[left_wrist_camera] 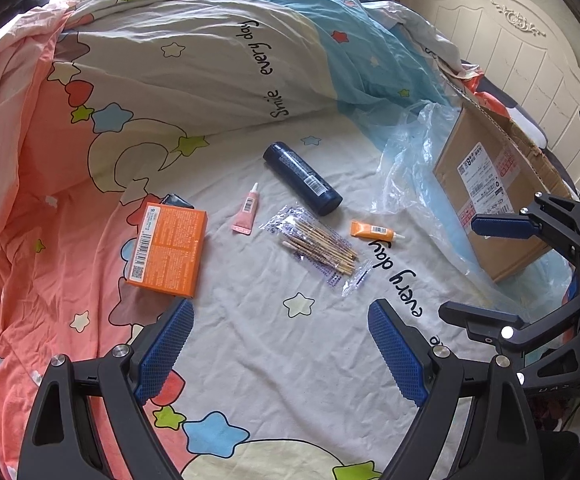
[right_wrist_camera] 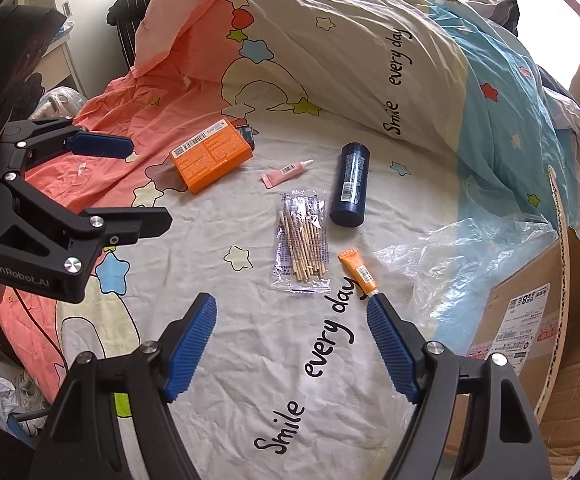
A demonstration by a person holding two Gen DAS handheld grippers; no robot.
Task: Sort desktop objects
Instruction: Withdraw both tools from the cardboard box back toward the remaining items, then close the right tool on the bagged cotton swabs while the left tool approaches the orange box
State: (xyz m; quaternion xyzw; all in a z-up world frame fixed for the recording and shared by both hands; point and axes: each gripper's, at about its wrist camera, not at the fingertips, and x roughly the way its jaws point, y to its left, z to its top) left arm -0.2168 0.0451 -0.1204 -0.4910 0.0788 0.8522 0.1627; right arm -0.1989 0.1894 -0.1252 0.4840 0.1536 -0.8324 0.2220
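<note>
On the bedsheet lie an orange box (left_wrist_camera: 166, 249) (right_wrist_camera: 210, 154), a small pink tube (left_wrist_camera: 246, 210) (right_wrist_camera: 286, 172), a dark blue bottle (left_wrist_camera: 301, 178) (right_wrist_camera: 350, 183), a clear packet of cotton swabs (left_wrist_camera: 316, 238) (right_wrist_camera: 300, 248) and a small orange tube (left_wrist_camera: 373, 232) (right_wrist_camera: 359, 271). My left gripper (left_wrist_camera: 280, 312) (right_wrist_camera: 134, 180) is open and empty, near the orange box. My right gripper (right_wrist_camera: 291, 306) (left_wrist_camera: 465, 268) is open and empty, its right fingertip just short of the orange tube's cap.
An open cardboard box (left_wrist_camera: 489, 196) (right_wrist_camera: 537, 332) lies at the right on crumpled clear plastic (left_wrist_camera: 413, 168) (right_wrist_camera: 469, 256). A bunched duvet (left_wrist_camera: 194, 64) (right_wrist_camera: 329, 40) rises behind the objects. A small dark item (left_wrist_camera: 176, 201) (right_wrist_camera: 246, 133) peeks out behind the orange box.
</note>
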